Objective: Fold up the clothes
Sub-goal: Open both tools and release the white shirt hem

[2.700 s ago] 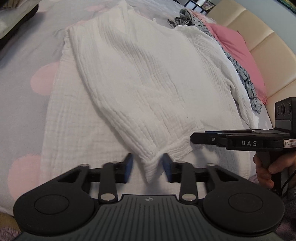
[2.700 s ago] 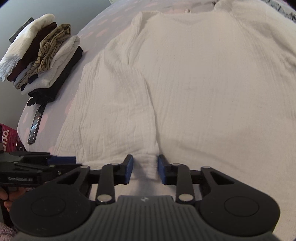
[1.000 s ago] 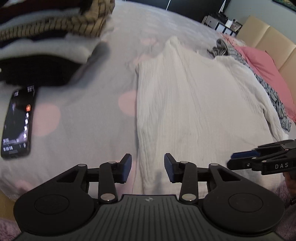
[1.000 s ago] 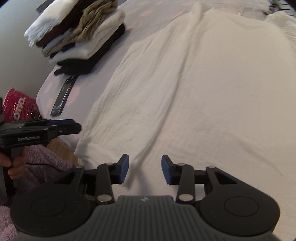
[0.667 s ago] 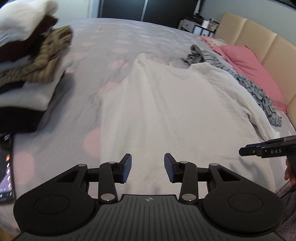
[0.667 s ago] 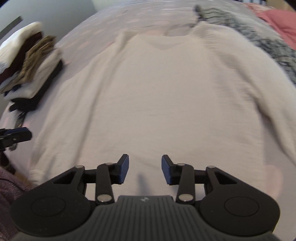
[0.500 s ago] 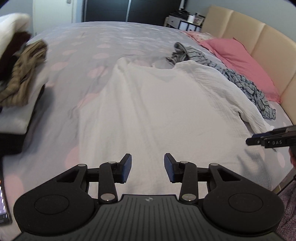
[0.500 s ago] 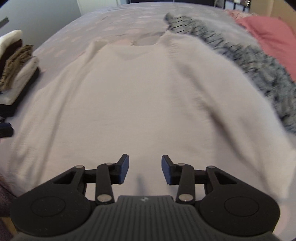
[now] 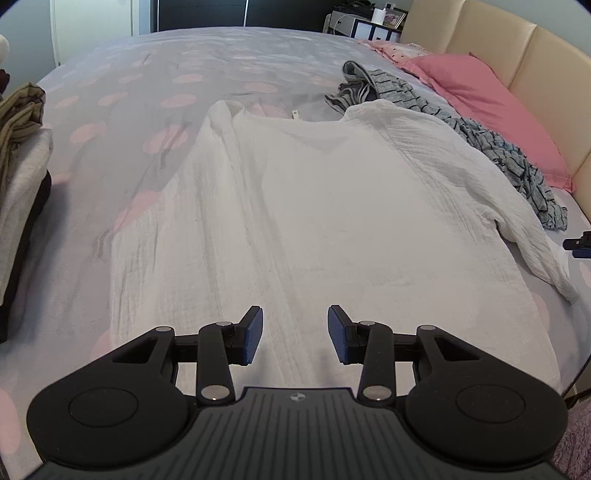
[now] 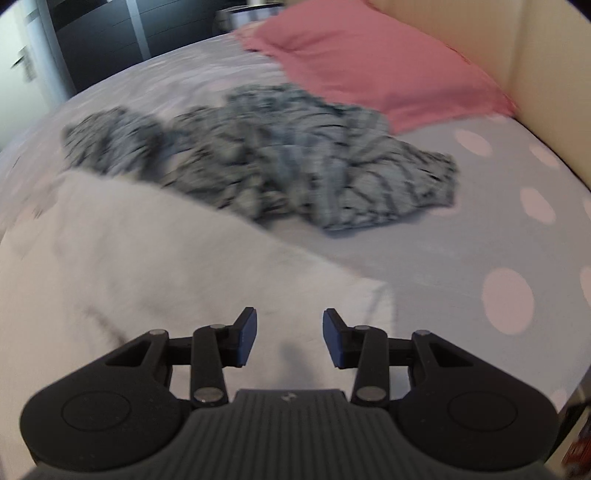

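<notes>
Left tool [image 9: 295, 334]: blue-padded fingers spread apart, nothing between them; held over the near hem of the white shirt.
Right tool [image 10: 288, 338]: fingers likewise spread and empty, above the shirt's near right corner. In the left wrist view only its tip [image 9: 580, 245] shows at the right frame edge; the rest is cut off.
Hidden or unclear: right wrist view is motion-blurred, so the fabric texture there cannot be made out. The stack of folded clothes [image 9: 20, 147] is cut off by the left frame edge. Small items on the far shelf unit [image 9: 369, 24] are too small to identify.
Writing: a small round emblem [image 9: 295, 397] on the left tool body, not legible; a small white tag [image 9: 294, 114] at the shirt's neckline, text unreadable.
White shirt [image 9: 314, 206]: crinkled, gauze-like white fabric, lying flat on the bed, neckline at the far end. Its left side is folded inward in a long lengthwise ridge; its right sleeve [image 9: 517, 221] lies out to the right.
Bed [image 9: 147, 92]: grey sheet with pink dots.
Striped garment [image 10: 280, 158]: grey with dark stripes, crumpled, beside the shirt's right shoulder and touching it.
Pink pillow [image 10: 369, 62]: against the beige headboard [image 9: 535, 55].
</notes>
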Demonstrator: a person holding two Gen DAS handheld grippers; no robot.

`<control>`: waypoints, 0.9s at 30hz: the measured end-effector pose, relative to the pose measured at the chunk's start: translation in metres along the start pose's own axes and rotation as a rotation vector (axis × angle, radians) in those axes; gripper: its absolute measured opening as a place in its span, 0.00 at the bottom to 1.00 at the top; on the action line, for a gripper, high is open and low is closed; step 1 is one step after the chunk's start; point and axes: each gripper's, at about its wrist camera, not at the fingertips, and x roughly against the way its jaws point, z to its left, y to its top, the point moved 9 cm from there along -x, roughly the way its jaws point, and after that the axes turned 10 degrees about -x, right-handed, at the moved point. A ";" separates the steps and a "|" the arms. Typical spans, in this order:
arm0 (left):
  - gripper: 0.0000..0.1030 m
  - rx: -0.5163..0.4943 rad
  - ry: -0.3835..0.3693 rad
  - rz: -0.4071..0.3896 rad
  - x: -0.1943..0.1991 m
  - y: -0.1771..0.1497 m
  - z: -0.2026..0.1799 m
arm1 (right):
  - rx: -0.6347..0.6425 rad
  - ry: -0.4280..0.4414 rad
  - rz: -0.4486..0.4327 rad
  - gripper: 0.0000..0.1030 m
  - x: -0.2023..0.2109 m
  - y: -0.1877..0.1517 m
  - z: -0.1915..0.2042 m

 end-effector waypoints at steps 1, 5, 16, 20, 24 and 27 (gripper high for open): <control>0.35 0.000 0.000 0.005 -0.003 0.000 0.000 | -0.037 -0.007 -0.001 0.42 -0.006 0.005 -0.009; 0.35 -0.002 -0.002 0.024 -0.014 0.000 -0.003 | -0.109 -0.049 -0.004 0.54 -0.027 0.020 -0.035; 0.35 -0.001 -0.008 0.055 -0.034 -0.001 -0.007 | -0.216 -0.032 0.041 0.11 -0.049 0.016 -0.042; 0.35 -0.002 -0.019 0.042 -0.029 -0.001 -0.009 | -0.232 0.036 0.011 0.10 -0.021 0.021 -0.016; 0.35 -0.004 -0.032 0.028 -0.022 -0.001 -0.012 | -0.114 0.142 -0.043 0.10 0.020 0.021 0.038; 0.35 -0.006 -0.038 0.012 -0.014 0.000 -0.014 | -0.024 0.258 -0.040 0.10 0.050 0.011 0.085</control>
